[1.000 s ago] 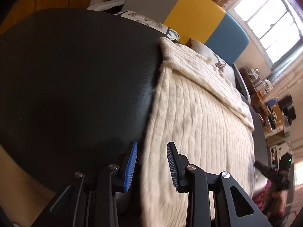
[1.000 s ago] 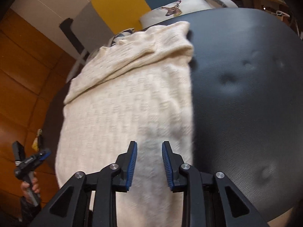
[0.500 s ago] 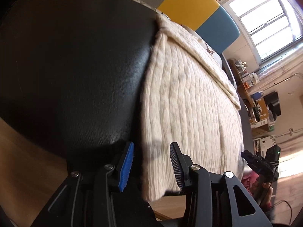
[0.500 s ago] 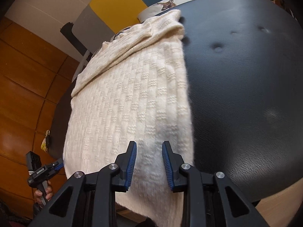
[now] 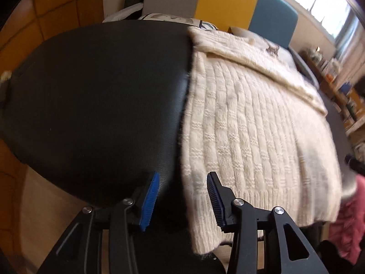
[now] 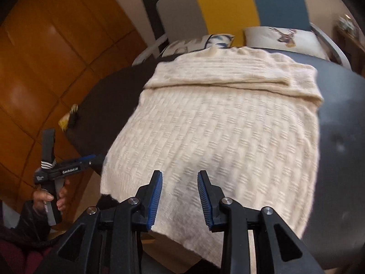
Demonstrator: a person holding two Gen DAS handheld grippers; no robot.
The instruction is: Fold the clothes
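A cream knit sweater [image 5: 251, 125] [image 6: 228, 132] lies flat on a round black leather seat [image 5: 95, 105] [image 6: 342, 159]. A folded band runs across its far end, and its near hem hangs over the front edge. My left gripper [image 5: 183, 196] hovers at the sweater's near left corner. Its jaws are opening, and the cloth edge lies between the blue pads without touching them. My right gripper [image 6: 180, 191] hangs above the hem near the right side; its jaws are opening too and grip nothing. In the right wrist view a hand holds the left gripper [image 6: 95, 159] at the left corner.
Behind the seat stands a sofa back in grey, yellow [image 6: 225, 9] and blue panels, with printed cushions [image 6: 282, 38]. An orange wooden wall [image 6: 57, 57] fills the left. A window and cluttered shelves [image 5: 337, 73] lie to the right. A pink garment [image 5: 349, 217] shows at the lower right.
Both grippers have drawn back from over the sweater to its near hem, and both sets of jaws have widened. The right gripper has risen and rolled, so the sweater now looks squarer.
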